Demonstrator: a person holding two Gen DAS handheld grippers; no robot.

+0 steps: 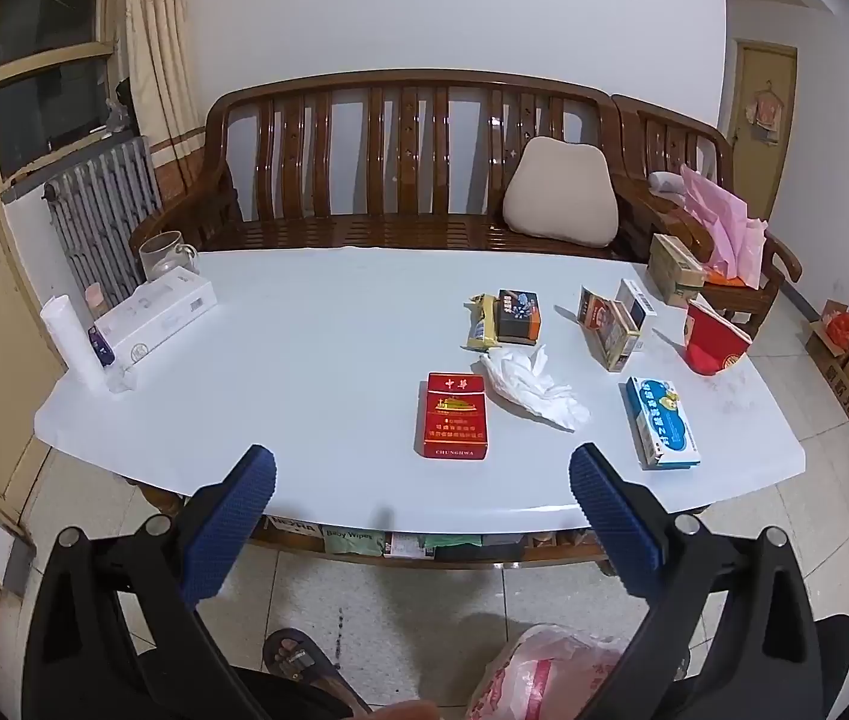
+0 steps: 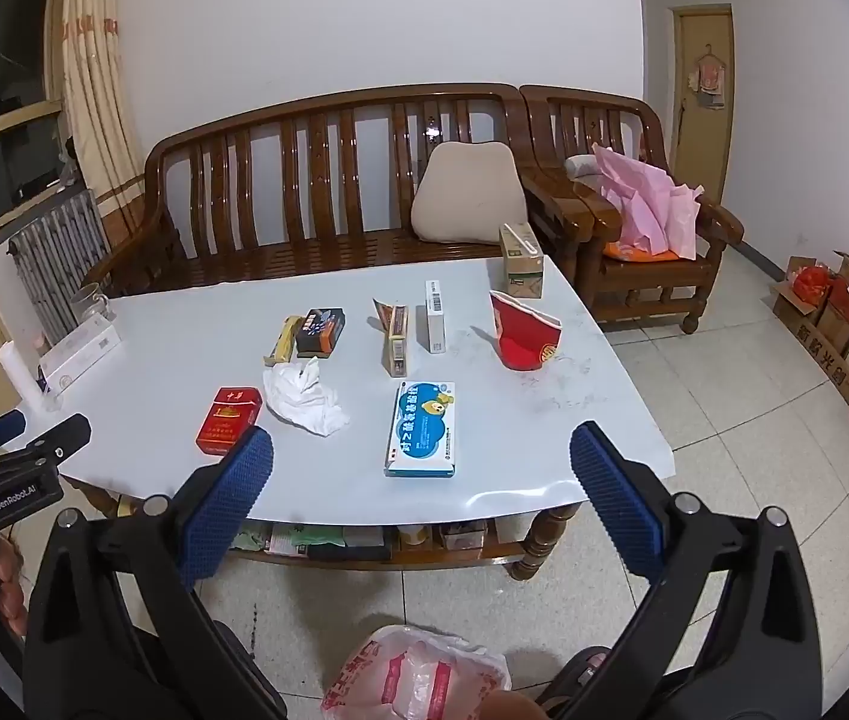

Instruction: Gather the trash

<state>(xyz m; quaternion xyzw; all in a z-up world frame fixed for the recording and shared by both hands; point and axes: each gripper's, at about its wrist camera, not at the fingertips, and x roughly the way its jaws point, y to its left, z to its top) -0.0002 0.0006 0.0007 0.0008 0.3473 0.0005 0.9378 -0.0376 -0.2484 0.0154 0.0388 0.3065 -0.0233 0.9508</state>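
A white surface (image 2: 142,324) is filling the middle of both views, with a wooden bench (image 2: 316,180) standing behind it against a pale wall and a pink-printed plastic bag (image 2: 424,678) sitting on the tiled floor at the bottom edge. Litter is lying toward the right half of the surface: a crumpled tissue (image 2: 304,399), a red cigarette pack (image 2: 228,420), a blue medicine box (image 2: 421,429), a torn red paper cup (image 2: 523,333) and several small cartons further back. Both tongs are hanging short of the near edge with their blue pads spread wide and nothing between them: the left tongs (image 1: 422,480) and the right tongs (image 2: 422,468). The blue medicine box is lying almost directly ahead of the right tongs in the lower centre of that frame, its long axis running away from the camera, so the right hand looks nearer to it. The red cigarette pack is lying ahead of the left tongs, also lengthwise.
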